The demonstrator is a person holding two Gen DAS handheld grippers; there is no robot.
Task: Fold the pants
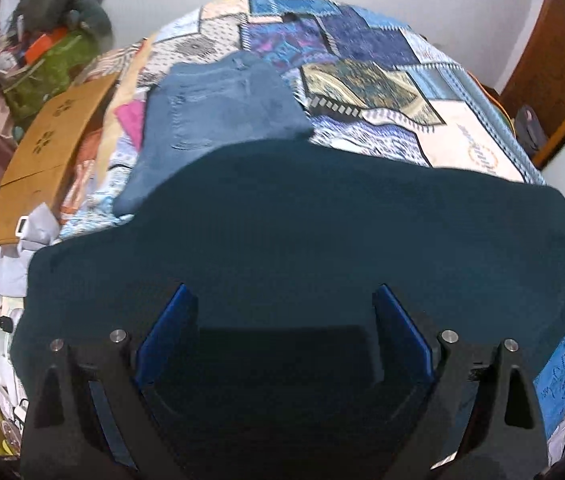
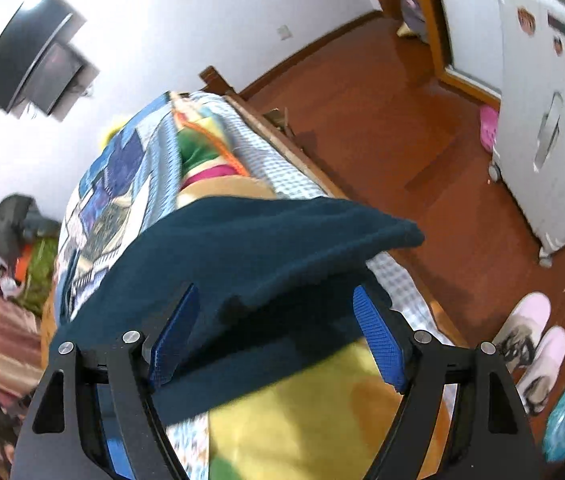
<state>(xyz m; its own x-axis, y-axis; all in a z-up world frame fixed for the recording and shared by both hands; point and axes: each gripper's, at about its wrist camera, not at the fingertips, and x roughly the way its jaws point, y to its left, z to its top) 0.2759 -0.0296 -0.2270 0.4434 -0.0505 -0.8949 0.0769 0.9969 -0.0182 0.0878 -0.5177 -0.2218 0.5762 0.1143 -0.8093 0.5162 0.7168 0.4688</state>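
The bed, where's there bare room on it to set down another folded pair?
Free: the patchwork bedspread right of the folded jeans, beyond the dark teal pants. Crowded: the bed's left edge, with the cardboard box and a clothes pile. The teal pants fill the near end.

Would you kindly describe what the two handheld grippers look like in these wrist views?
Both look alike. The left gripper and the right gripper each have a matte black angular frame with triangular cut-outs, round silver pivot pins, and two flat blue fingers with a fine textured surface. No cables, markings or sleeves are visible.
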